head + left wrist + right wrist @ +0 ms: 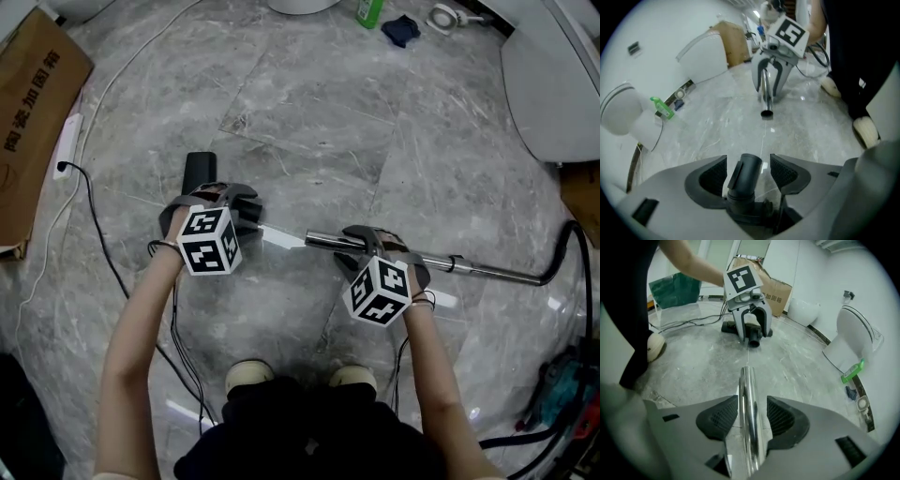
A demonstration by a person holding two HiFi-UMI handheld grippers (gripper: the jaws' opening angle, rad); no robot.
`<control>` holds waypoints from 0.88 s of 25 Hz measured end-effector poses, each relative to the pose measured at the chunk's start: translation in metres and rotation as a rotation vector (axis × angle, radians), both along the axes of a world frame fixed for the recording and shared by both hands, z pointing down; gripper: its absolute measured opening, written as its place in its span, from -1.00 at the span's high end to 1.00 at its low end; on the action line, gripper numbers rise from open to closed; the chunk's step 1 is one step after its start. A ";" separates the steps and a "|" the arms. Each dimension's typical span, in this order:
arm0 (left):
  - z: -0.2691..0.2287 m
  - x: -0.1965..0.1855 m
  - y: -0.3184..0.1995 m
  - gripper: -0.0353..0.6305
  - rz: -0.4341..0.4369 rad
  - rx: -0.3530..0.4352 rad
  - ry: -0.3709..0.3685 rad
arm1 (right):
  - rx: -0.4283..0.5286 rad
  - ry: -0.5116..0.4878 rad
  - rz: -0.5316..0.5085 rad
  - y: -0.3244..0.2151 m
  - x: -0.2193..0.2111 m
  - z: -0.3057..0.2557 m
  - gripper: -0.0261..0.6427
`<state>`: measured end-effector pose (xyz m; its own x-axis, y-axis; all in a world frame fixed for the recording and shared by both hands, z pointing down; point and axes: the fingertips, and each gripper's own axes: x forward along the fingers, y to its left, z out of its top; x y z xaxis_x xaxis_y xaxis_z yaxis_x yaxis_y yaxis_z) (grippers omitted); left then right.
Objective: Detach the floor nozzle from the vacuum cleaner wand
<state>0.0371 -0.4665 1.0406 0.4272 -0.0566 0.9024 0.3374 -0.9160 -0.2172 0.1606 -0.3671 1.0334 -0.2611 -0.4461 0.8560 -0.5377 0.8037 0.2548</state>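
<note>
step: looks basically done tbh. The floor nozzle (199,171) and the wand (487,271) are already apart, with bare floor between the wand's open end and the nozzle's neck.
left gripper (748,164): released. Jaws are spread wide with the dark nozzle neck (743,180) standing between them, and there's a visible gap on one side.
right gripper (751,405): also let go. The chrome wand runs between the jaws but the pads aren't pressing on it.
where the stuff is: nozzle lies on the floor under the left gripper, and the wand lies flat under the right one, running off right to a black hose (568,246).
next move: my guess is lift both grippers straight up and clear. Don't nudge the wand, a chrome tube will probably roll.
floor (309,112): grey marble-look tile, glossy, a bit dusty.
room: it's a bathroom. There's a toilet (855,329), a green bottle (853,371), a cardboard box (28,122), and a power strip (67,141) with its cable trailing near the left arm.
</note>
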 end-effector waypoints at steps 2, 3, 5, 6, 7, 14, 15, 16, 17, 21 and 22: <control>-0.023 0.005 0.006 0.07 -0.086 -0.098 0.128 | -0.001 -0.080 0.025 0.000 -0.004 -0.015 0.39; -0.035 0.007 0.008 0.07 -0.121 -0.140 0.190 | 0.002 -0.118 0.038 0.000 -0.005 -0.023 0.39; -0.057 0.010 0.012 0.08 -0.167 -0.188 0.298 | 0.018 -0.193 0.067 -0.001 -0.008 -0.039 0.39; -0.067 0.012 0.013 0.08 -0.183 -0.195 0.348 | 0.033 -0.232 0.085 -0.003 -0.010 -0.047 0.39; -0.079 0.013 0.013 0.08 -0.203 -0.194 0.400 | 0.054 -0.274 0.104 -0.005 -0.011 -0.056 0.39; -0.119 0.022 0.025 0.54 -0.417 -0.243 0.733 | 0.237 -0.797 0.358 -0.016 -0.011 -0.114 0.39; -0.119 0.023 0.029 0.59 -0.455 -0.267 0.776 | 0.244 -0.867 0.409 -0.015 -0.009 -0.116 0.40; -0.120 0.024 0.033 0.65 -0.497 -0.294 0.823 | 0.249 -0.931 0.462 -0.014 -0.007 -0.117 0.45; -0.121 0.025 0.036 0.72 -0.541 -0.324 0.876 | 0.254 -0.990 0.514 -0.012 -0.005 -0.117 0.56; -0.121 0.021 0.044 0.86 -0.715 -0.430 1.040 | 0.253 -1.182 0.670 -0.007 0.000 -0.116 0.84; -0.118 0.021 0.047 0.86 -0.744 -0.440 1.055 | 0.242 -1.218 0.693 -0.006 -0.001 -0.114 0.86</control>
<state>0.0577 -0.4194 0.9221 0.9134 -0.3687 0.1724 -0.4048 -0.8666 0.2916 0.1593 -0.3728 0.9189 -0.4393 -0.8868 0.1434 -0.7778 0.2956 -0.5547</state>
